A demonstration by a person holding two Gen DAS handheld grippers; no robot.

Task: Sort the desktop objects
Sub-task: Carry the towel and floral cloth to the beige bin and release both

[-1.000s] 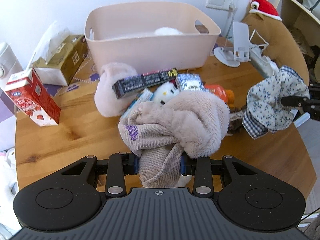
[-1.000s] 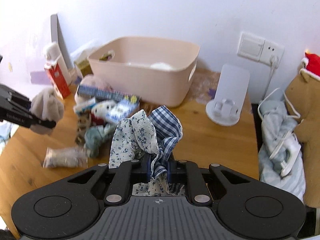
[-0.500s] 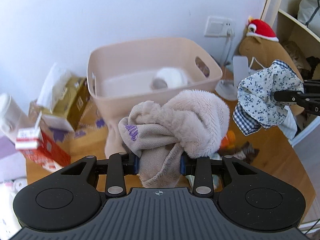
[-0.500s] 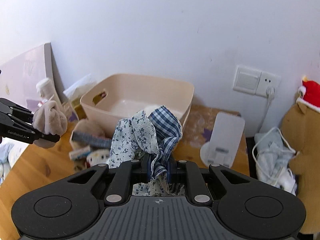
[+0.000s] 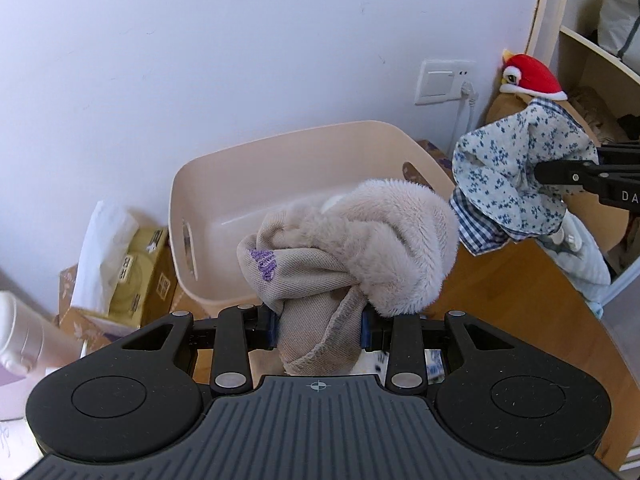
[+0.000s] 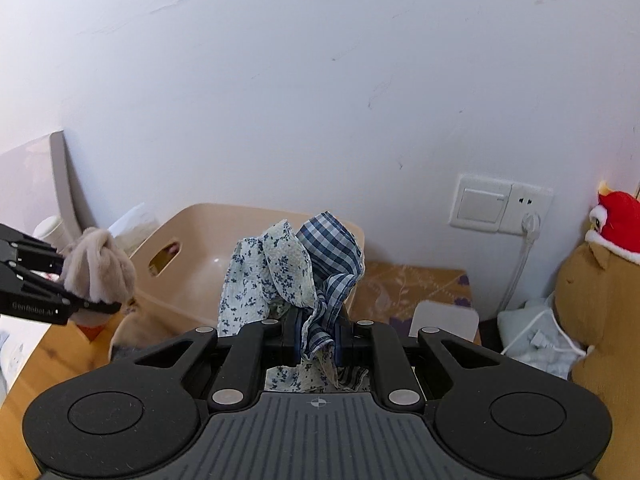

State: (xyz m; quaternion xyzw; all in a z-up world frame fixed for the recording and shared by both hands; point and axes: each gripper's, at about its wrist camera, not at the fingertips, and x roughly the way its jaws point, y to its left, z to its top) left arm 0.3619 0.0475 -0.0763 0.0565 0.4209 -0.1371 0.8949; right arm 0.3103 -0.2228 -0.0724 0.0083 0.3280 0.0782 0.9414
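My left gripper (image 5: 319, 330) is shut on a bundled beige fleecy cloth (image 5: 352, 256), held in the air in front of the pink plastic bin (image 5: 280, 148). From the right wrist view the same beige cloth (image 6: 98, 268) hangs at the left, near the bin (image 6: 192, 232). My right gripper (image 6: 316, 340) is shut on a blue floral and checked cloth (image 6: 288, 272), raised before the bin's right side. In the left wrist view that floral cloth (image 5: 516, 176) hangs at the right, above the table. A white object inside the bin is mostly hidden behind the beige cloth.
A tissue box (image 5: 132, 264) and a white bottle (image 5: 24, 332) stand left of the bin. A brown plush with a red hat (image 6: 612, 276), a wall socket with a cable (image 6: 504, 208) and a white stand (image 6: 444, 320) are to the right. The wooden table's edge (image 5: 600, 332) curves at right.
Both grippers have risen with their cloths and moved toward the bin, so the clutter on the table has dropped out of view and the bin's inside shows more.
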